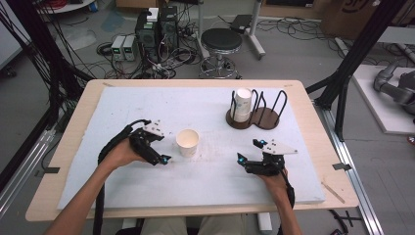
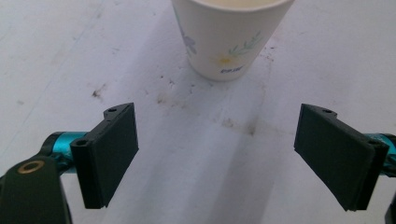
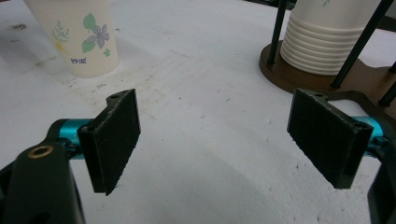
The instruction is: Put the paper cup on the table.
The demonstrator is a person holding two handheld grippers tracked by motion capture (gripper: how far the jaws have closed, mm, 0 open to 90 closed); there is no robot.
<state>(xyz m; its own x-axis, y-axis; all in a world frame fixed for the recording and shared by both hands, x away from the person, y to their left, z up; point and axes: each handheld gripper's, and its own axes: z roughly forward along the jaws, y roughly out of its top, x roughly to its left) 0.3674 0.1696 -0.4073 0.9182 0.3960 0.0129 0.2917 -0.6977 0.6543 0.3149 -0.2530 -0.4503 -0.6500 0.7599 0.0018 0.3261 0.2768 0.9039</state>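
left hand-held gripper [image 1: 165, 159]: jaws apart, nothing held, just left of the paper cup [image 1: 188, 142] | cup: upright, mid-table [image 1: 88, 105], seemingly empty | right hand-held gripper [image 1: 249, 151]: jaws wide, empty, near right | cup stack [image 1: 241, 105] in rack [image 1: 266, 117], far right | step: left reaching for cup | next: bracket cup wall, close gently.

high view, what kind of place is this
Probably a robotics lab or workshop: computer towers amid tangled cables on the floor, a black frame around the table, and a rolling stool.
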